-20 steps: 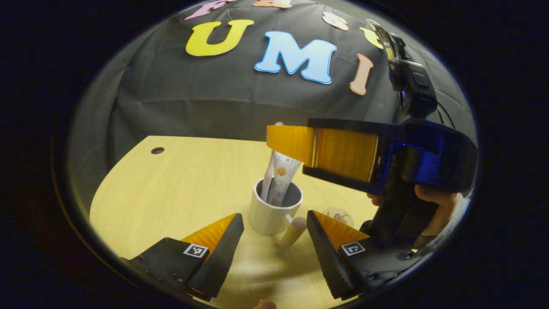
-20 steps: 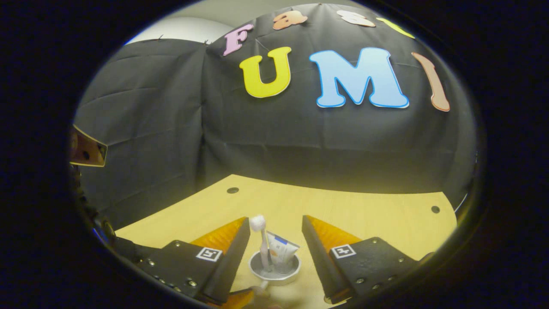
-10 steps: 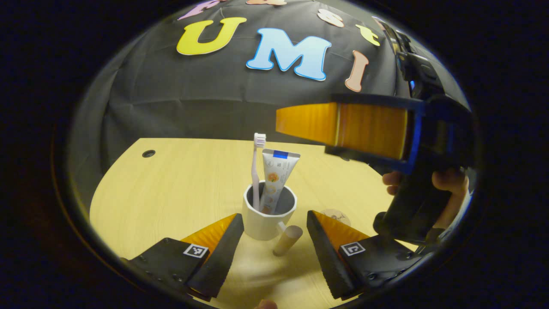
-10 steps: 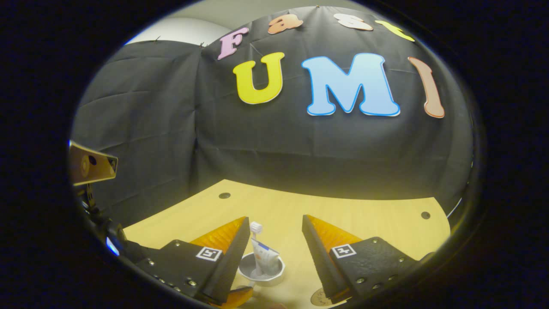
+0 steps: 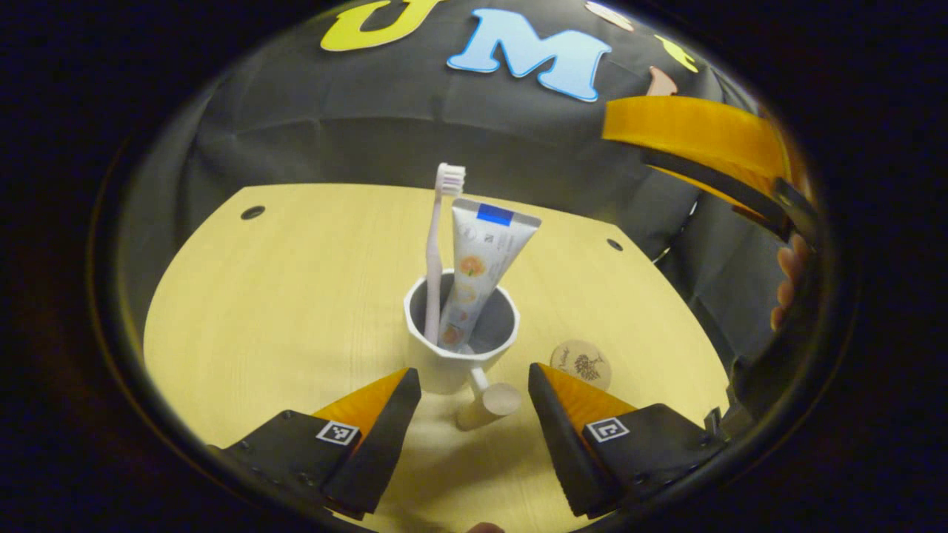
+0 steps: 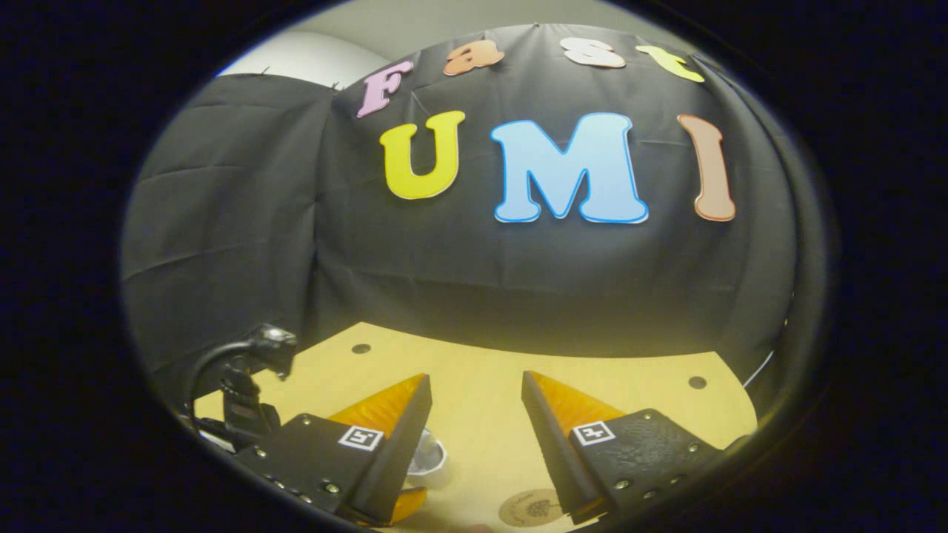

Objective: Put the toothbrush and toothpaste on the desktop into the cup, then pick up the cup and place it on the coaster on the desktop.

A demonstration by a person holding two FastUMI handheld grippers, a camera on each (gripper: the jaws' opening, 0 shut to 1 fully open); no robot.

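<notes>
In the left gripper view a white cup point(image 5: 453, 348) stands on the wooden desktop point(image 5: 296, 296). A pink toothbrush point(image 5: 435, 244) and a white toothpaste tube point(image 5: 480, 263) stand upright inside it. Its stubby wooden handle point(image 5: 495, 400) points toward me, between the open fingers of my left gripper point(image 5: 470, 377), which touch nothing. A round coaster point(image 5: 582, 363) lies just right of the cup. My right gripper point(image 5: 696, 141) hangs high at the right, held by a hand point(image 5: 786, 285). In the right gripper view my right gripper point(image 6: 476, 379) is open and empty above the desk, with the cup's rim point(image 6: 431, 460) and the coaster point(image 6: 529, 508) below it.
Cable holes point(image 5: 252, 212) point(image 5: 614, 244) mark the desk's far corners. The black cloth wall closes off the back. Part of the left gripper's body and cable point(image 6: 244, 385) shows at the left of the right gripper view.
My right gripper has lifted off the toothpaste and drawn up and to the right. My left gripper has closed in on the cup and tilted down, so the handle now lies between its fingers.
</notes>
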